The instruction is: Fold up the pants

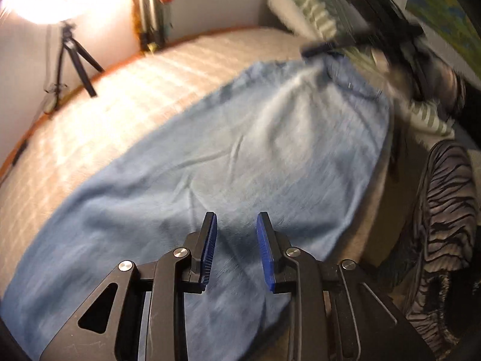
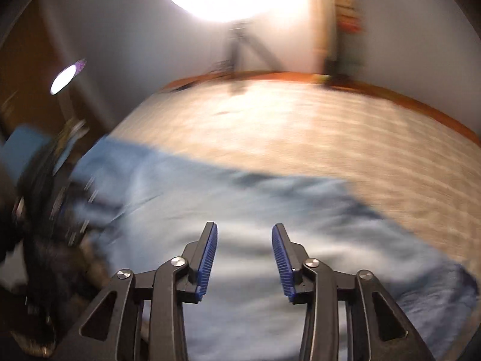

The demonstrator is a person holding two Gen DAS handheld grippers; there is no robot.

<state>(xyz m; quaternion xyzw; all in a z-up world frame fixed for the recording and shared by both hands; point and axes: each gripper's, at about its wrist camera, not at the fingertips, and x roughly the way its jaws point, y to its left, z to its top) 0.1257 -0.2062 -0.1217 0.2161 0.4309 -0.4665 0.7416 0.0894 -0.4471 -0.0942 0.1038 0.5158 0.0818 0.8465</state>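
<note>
Both grippers, left and right: fingers apart, empty | pants flat on bed | risk: grabbing one layer only, crooked fold

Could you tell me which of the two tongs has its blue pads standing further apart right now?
The right tongs: its pads gape wider than those of the left tongs. Neither grips the blue pants.

The bed is viewed steeply downward from each gripper, close above the pants; pants, bed and seemingly one tripod are shared.
</note>
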